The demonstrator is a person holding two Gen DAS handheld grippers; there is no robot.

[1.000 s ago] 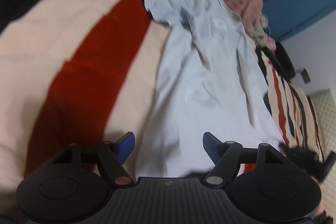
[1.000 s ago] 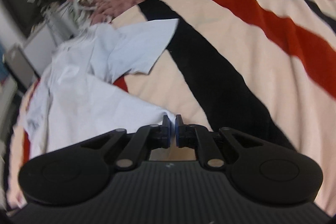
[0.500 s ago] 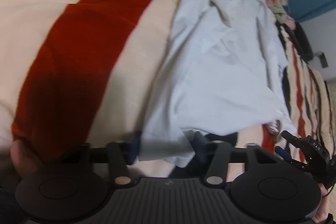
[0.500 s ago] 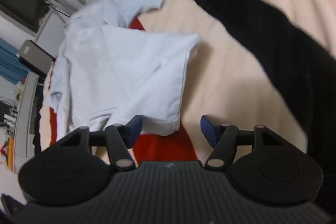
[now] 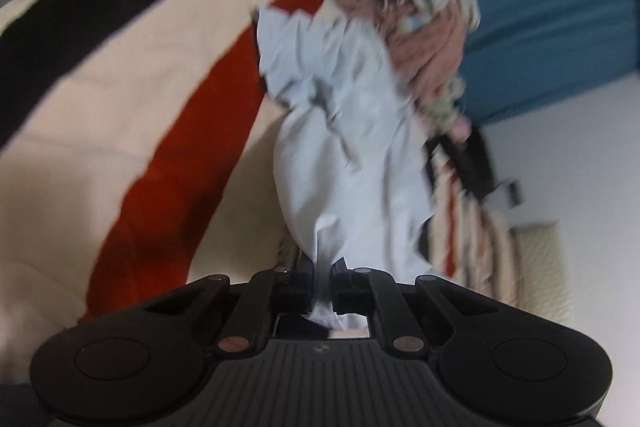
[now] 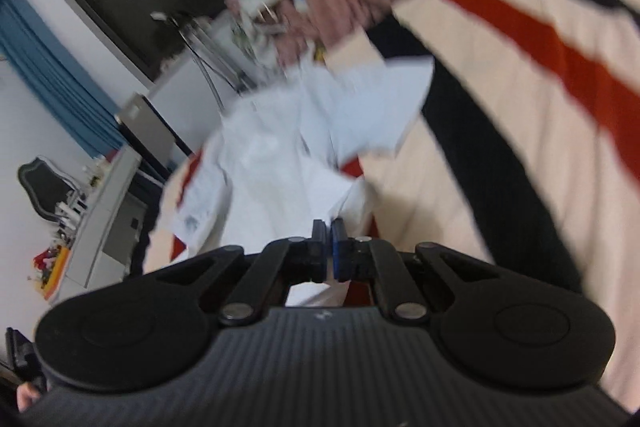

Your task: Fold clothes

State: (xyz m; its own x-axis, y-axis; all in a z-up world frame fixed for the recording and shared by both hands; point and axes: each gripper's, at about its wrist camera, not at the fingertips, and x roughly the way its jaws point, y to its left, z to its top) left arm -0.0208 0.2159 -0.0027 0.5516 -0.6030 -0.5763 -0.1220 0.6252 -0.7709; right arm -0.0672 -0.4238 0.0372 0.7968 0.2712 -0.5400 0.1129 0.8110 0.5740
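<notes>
Shirt hem pinched in both just-closed hand-held grippers, left and right.

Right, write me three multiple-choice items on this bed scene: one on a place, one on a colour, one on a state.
1. Where does the heap of pink and grey-white crumpled clothes lie?
A. beyond the far end of the pale blue short-sleeved shirt
B. under the left gripper
C. on the floor

2. Which stripe colours does the cream blanket carry?
A. green and yellow
B. red and black
C. purple only

3. What is the state of the left gripper and the right gripper?
A. both wide open
B. only one shut
C. both shut on the shirt

Key: 1 A, the heap sits past the shirt's sleeve end in both wrist views. 2 B, a red band and a black band cross the cream. 3 C, shirt cloth runs between each pair of closed fingers; the jaws have just been closing.
</notes>
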